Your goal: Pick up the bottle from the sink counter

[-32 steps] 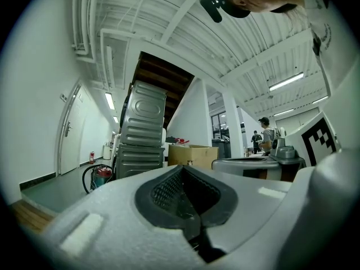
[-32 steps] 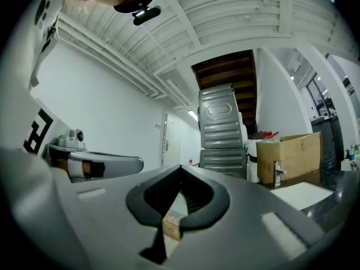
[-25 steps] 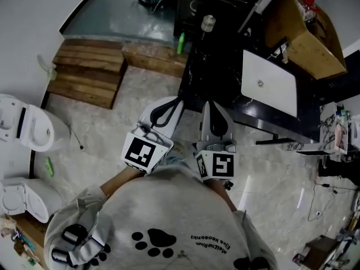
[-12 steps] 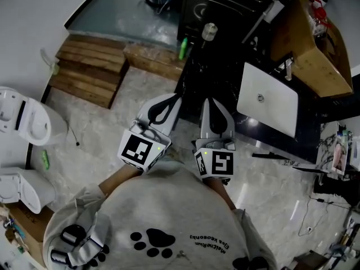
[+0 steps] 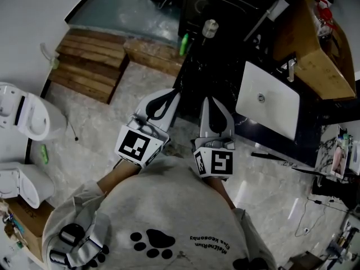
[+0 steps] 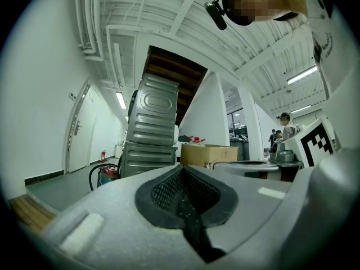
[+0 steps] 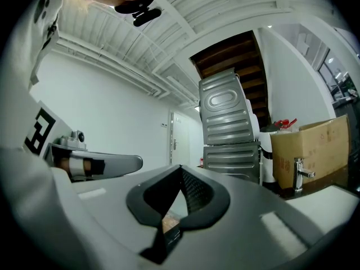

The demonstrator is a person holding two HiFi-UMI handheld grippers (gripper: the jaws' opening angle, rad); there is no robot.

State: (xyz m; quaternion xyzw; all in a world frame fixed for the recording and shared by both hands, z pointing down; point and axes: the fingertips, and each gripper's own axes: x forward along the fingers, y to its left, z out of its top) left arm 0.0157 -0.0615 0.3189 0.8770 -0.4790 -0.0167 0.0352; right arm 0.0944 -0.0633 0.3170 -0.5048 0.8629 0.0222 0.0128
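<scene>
In the head view a small bottle (image 5: 210, 28) with a pale cap stands upright at the far left end of the black sink counter (image 5: 219, 66). Both grippers are held side by side in front of the person's chest, short of the counter's near edge and far from the bottle. My left gripper (image 5: 169, 97) is shut with nothing in it, and its jaws (image 6: 183, 170) meet in the left gripper view. My right gripper (image 5: 209, 103) also stands shut and empty, its tips together in the right gripper view (image 7: 181, 173). Neither gripper view shows the bottle clearly.
A white sink basin (image 5: 267, 100) with a tap (image 5: 289, 66) is set into the counter, with a cardboard box (image 5: 315, 44) behind it. A green item (image 5: 181, 44) hangs at the counter's left edge. Wooden pallets (image 5: 84, 66) and a white toilet (image 5: 22, 117) lie to the left. Stacked metal appliances (image 6: 152, 128) stand ahead.
The counter and sink have drifted slightly lower and left in the head view as the person moves. Both grippers stay shut and empty; the left one has shifted a little leftward.
</scene>
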